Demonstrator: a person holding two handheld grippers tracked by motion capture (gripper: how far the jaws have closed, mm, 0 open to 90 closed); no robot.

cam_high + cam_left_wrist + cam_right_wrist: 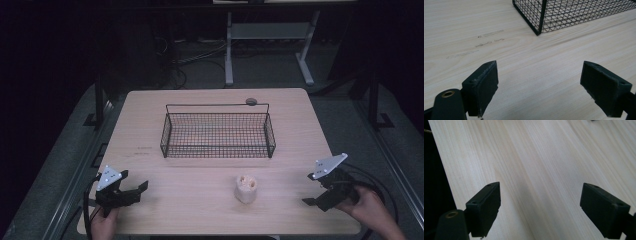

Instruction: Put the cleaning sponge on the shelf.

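Both grippers idle, jaws spread, nothing held.
Left gripper [131, 192] at 8 o'clock, right gripper [316, 194] at 4; pale lump [246, 188] between, wire basket [218, 135] beyond, its contents unclear.

A basket [218, 134] stands on the surface [150, 115], at the middle of its far half. Nearer the person, in front of the basket and a little to its right, a roll [246, 188] stands alone on the surface, well apart from the basket. The left tongs [141, 191] sit at the near left corner, left of the roll, facing the basket's near left corner [538, 32]. The right tongs [312, 190] sit near the right edge, right of the roll.
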